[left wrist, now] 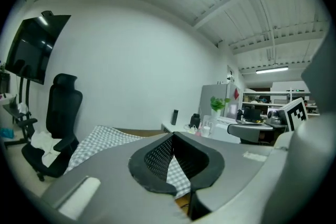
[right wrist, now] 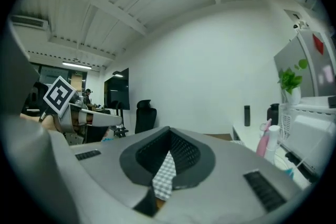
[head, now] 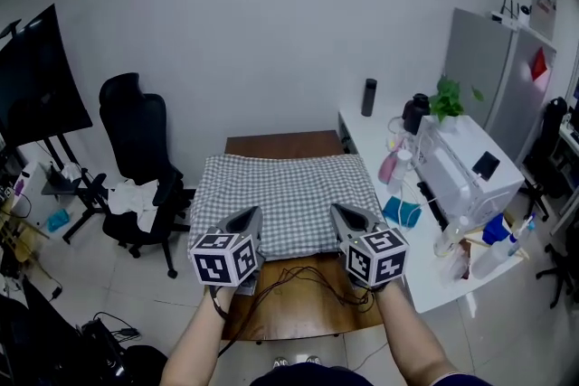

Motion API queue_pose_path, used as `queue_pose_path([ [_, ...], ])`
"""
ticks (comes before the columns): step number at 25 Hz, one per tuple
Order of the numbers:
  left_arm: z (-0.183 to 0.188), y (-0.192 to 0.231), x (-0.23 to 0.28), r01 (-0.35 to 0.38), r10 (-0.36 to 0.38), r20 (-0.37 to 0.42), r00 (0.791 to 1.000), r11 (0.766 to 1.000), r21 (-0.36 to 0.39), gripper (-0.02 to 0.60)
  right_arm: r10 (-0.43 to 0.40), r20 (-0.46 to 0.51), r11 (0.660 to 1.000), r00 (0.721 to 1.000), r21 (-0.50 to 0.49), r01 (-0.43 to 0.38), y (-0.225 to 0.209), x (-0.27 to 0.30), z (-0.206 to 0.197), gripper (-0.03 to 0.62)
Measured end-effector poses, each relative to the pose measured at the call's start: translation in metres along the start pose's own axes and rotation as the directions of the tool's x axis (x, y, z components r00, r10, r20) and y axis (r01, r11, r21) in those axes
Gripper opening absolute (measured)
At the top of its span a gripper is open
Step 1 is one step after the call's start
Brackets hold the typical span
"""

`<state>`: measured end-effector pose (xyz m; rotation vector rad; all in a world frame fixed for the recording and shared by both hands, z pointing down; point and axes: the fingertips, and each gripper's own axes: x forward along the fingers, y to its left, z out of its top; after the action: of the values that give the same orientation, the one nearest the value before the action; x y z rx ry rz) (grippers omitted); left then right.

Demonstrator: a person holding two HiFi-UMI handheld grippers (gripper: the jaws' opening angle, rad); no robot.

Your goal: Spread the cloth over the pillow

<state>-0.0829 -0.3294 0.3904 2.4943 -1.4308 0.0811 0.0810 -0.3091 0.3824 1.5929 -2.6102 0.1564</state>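
A grey-and-white checked cloth point(head: 285, 194) lies spread over a low, padded bulge, the pillow beneath it, on a brown wooden table point(head: 285, 143). The pillow itself is hidden. My left gripper point(head: 250, 216) is shut on the cloth's near left edge. My right gripper point(head: 340, 212) is shut on its near right edge. In the left gripper view a strip of the checked cloth point(left wrist: 177, 171) is pinched between the closed jaws of my left gripper point(left wrist: 173, 155). The right gripper view shows a tongue of cloth point(right wrist: 165, 176) caught in my right gripper point(right wrist: 169, 152).
A black office chair point(head: 136, 154) with a white rag on its seat stands left of the table. To the right, a white side table point(head: 434, 285) carries bottles, a plant point(head: 446, 98) and a white appliance point(head: 466, 163). Black cables point(head: 298, 280) lie on the table's near end.
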Motion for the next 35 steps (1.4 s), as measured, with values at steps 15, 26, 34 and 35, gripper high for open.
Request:
queue_pose_path([
  [15,0.027,-0.06,-0.006,0.121,-0.124,0.05,0.991,0.991,0.051,0.009,0.133,0.093,0.989,0.987,0.056,-0.138,0.054,-0.003,0.037,0.011],
  [26,0.021,-0.058,-0.004,0.151,-0.153,0.046,0.987,0.987,0.046,0.009,0.124,0.085,0.99,0.989,0.051,-0.129,0.049,-0.002,0.036,0.011],
  [34,0.021,-0.059,-0.003,0.166,-0.168,0.034,0.985,0.985,0.048,0.009,0.131,0.071,0.988,0.989,0.071,-0.136,0.047,0.001,0.031,0.011],
  [35,0.021,-0.059,-0.003,0.168,-0.17,0.033,0.985,0.985,0.047,0.009,0.135,0.072,0.987,0.988,0.079,-0.14,0.047,0.002,0.031,0.011],
])
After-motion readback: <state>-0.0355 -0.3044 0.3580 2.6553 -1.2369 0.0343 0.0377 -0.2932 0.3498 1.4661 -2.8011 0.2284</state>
